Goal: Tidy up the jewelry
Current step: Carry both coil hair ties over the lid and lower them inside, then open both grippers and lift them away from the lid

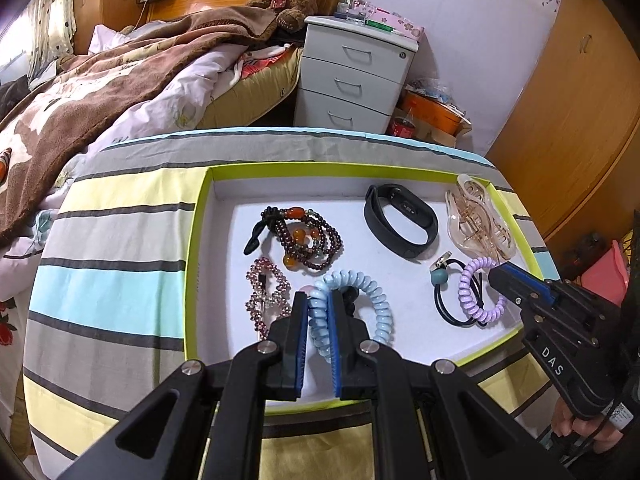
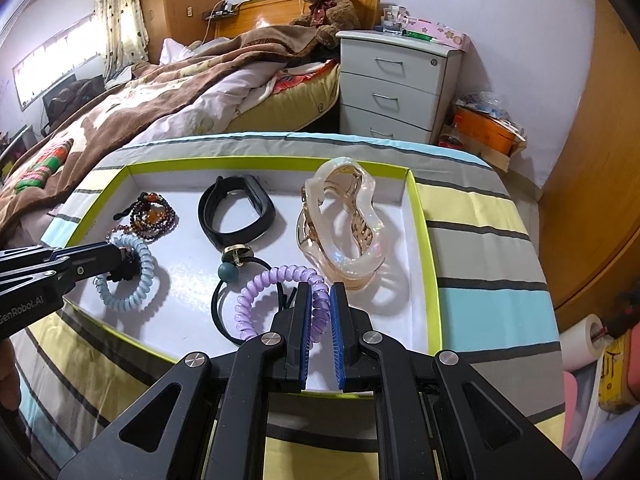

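A white tray with a lime-green rim [image 1: 192, 240] [image 2: 420, 216] lies on a striped cloth. My left gripper [image 1: 318, 300] [image 2: 120, 258] is shut on a pale blue spiral hair tie [image 1: 376, 300] [image 2: 136, 280] that rests on the tray floor. The right gripper [image 2: 320, 292] [image 1: 498, 270] is shut on a lilac spiral hair tie [image 2: 256, 296] [image 1: 470, 280], which lies over a black elastic with a teal bead [image 2: 227, 270] [image 1: 438, 278]. Also in the tray are a dark beaded bracelet [image 1: 308, 240] [image 2: 154, 212], a pink rhinestone clip [image 1: 264, 296], a black fitness band [image 1: 400, 220] [image 2: 236, 210] and a clear claw clip [image 1: 480, 216] [image 2: 348, 224].
The striped cloth [image 1: 120, 240] [image 2: 480, 240] covers the table around the tray. Behind it stand a bed with a brown blanket [image 1: 100, 80], a white drawer unit [image 1: 352, 72] [image 2: 396, 84] and a wooden wardrobe [image 1: 580, 100] at right.
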